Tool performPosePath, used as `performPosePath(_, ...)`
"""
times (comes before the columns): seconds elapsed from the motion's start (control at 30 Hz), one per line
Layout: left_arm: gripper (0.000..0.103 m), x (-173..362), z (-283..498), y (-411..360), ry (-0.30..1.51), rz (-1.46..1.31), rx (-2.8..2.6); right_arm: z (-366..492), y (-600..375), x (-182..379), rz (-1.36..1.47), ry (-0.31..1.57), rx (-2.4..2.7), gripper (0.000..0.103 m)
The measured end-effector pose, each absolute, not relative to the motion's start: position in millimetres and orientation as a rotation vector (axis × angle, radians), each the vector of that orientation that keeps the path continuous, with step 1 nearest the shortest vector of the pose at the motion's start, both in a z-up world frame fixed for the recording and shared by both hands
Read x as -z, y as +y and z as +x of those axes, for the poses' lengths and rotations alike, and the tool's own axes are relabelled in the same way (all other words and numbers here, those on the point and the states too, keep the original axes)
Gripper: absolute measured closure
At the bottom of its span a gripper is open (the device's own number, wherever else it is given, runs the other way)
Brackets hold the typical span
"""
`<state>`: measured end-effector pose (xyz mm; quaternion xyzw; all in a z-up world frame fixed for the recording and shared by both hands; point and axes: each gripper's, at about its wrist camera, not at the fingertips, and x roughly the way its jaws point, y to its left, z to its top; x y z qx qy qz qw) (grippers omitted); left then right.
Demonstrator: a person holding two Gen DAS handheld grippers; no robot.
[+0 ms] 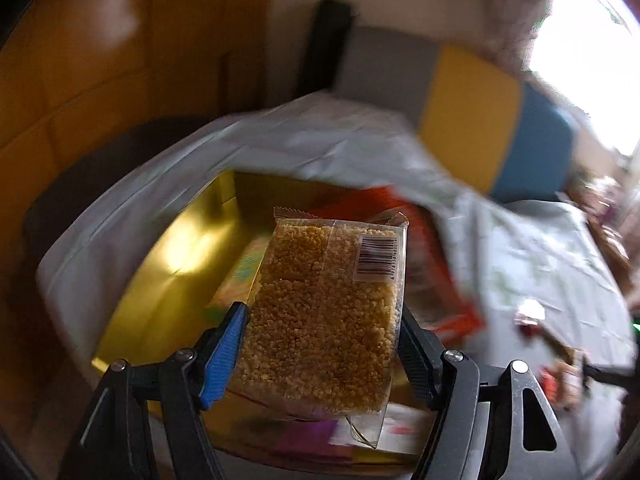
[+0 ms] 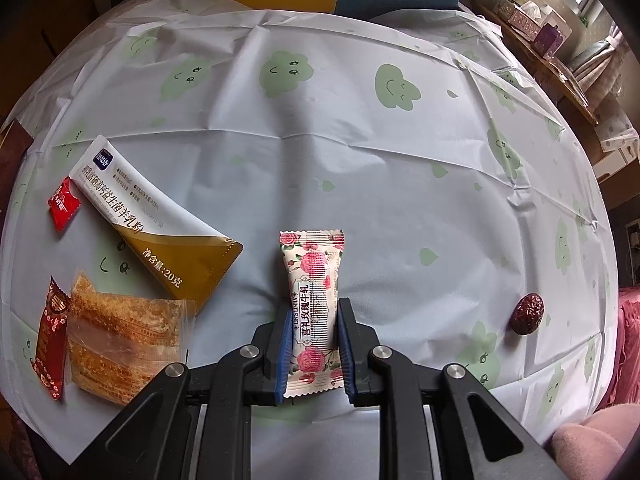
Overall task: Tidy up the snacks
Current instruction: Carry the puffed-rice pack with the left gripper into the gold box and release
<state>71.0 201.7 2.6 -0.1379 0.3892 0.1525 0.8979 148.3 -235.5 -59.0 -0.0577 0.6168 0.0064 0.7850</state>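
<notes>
A home living room: patterned tablecloth [image 2: 340, 140] on a table, colourful cushion [image 1: 480, 120], tissue boxes [image 2: 528, 16] by a window.

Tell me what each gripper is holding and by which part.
Left gripper: the clear-wrapped golden grain bar, pinched across its long sides at the lower half. Right gripper: the rose-print candy packet, clamped across its sides at the lower half.

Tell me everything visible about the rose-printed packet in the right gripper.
The rose-printed packet is a slim, cream pillow wrapper, glossy like plastic film, with pink roses, dark vertical lettering and crimped, zigzag ends. It looks sealed and full. It points lengthwise away from the camera, along the fingers. The right gripper is shut on its lower half, blue pads pressing both long edges. The white tablecloth with green shapes lies beneath; whether the packet touches it is unclear. No other snack touches it.
</notes>
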Motion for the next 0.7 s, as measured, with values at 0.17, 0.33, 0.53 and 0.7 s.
performPosePath(0.17, 0.030, 13.5, 62.1, 216.4, 0.815, -0.312, -0.395, 148.7, -236.8, 58.1, -0.122, 1.331, -0.014, 0.082)
performPosePath(0.33, 0.030, 3.7, 53.1, 186.3, 0.752, -0.251, -0.333, 148.4, -235.6, 58.1, -0.130, 1.328, -0.015, 0.082)
performPosePath(0.53, 0.030, -13.9, 52.2, 137.3, 0.719, -0.192, -0.168, 148.3, -235.2, 58.2, -0.133, 1.328, -0.015, 0.083)
performPosePath(0.7, 0.030, -19.7, 51.0, 97.9, 0.727, -0.144, -0.040, 148.3, -234.7, 58.5, -0.142, 1.327, -0.016, 0.083)
